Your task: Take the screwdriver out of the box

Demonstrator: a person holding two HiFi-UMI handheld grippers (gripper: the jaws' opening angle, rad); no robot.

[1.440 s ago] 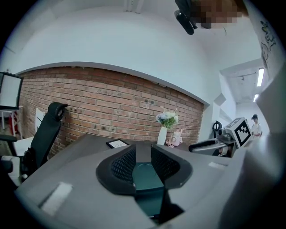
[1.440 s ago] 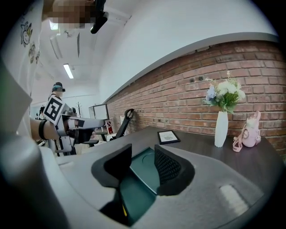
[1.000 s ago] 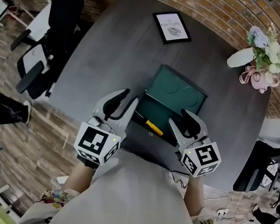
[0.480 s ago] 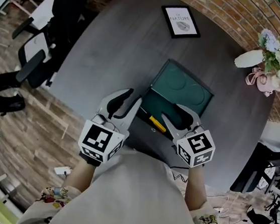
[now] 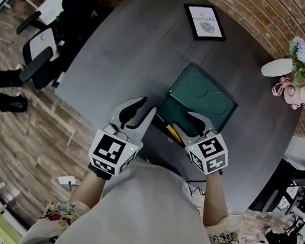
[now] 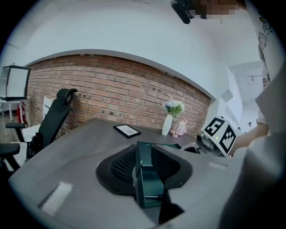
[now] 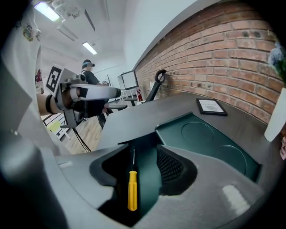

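Observation:
An open dark green box sits near the table's front edge, with its lid laid flat behind it. A yellow-handled screwdriver lies inside the box. In the right gripper view the screwdriver lies lengthwise below and between the open jaws of my right gripper, which are apart from it. My right gripper hovers over the box. My left gripper stands open at the box's left end. In the left gripper view a green box wall stands between the jaws of that left gripper.
A framed picture lies at the table's far side. A white vase with flowers and a pink figure stand at the far right. An office chair stands left of the table on the wooden floor.
My right gripper has moved left and in over the box, so the screwdriver now lies under its jaws. The left gripper has stayed at the box's left end.

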